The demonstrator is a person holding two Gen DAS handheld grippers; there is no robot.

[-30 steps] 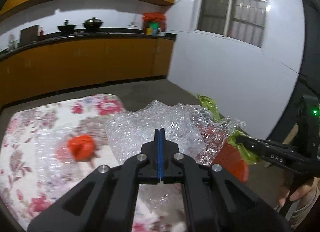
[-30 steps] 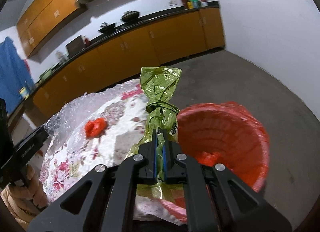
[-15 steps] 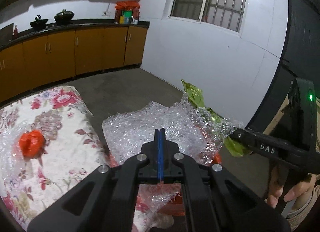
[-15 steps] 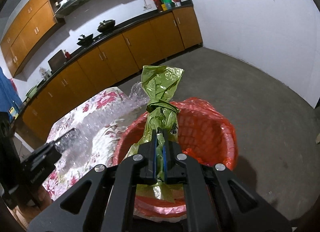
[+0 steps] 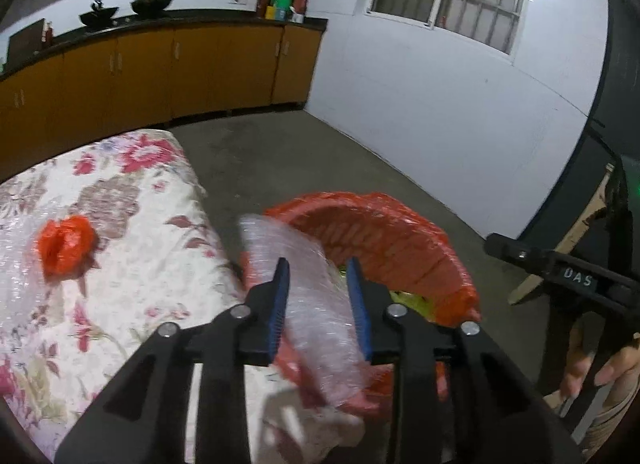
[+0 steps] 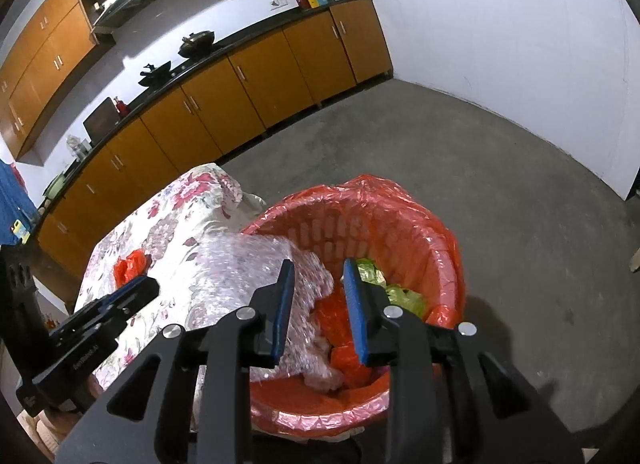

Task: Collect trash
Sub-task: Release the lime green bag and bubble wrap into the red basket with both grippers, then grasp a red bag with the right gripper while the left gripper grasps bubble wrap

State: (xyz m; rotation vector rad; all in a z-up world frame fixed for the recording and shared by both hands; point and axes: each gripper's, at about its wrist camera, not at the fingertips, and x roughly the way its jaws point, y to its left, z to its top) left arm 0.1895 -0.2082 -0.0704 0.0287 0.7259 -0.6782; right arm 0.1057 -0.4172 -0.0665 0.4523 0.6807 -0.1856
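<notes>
bubble wrap (image 5: 316, 304) & green wrapper (image 6: 396, 292) just released over red bin (image 6: 440, 232) | both fingers just parted, nothing held | red scrap (image 5: 66, 246) on desk (image 5: 132, 264) left

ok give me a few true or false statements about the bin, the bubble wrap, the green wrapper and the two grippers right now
1. The green wrapper lies inside the red-lined bin. True.
2. The right gripper is clamped on the green wrapper. False: its jaws stand apart, having just been opening, and the wrapper lies beyond them in the bin.
3. The bubble wrap hangs over the bin's rim by the left gripper. True.
4. The left gripper is fully shut. False: its jaws have just been opening, with the bubble wrap loose between them.
5. The crumpled red bag is in the bin. False: it still lies on the floral tablecloth.
</notes>
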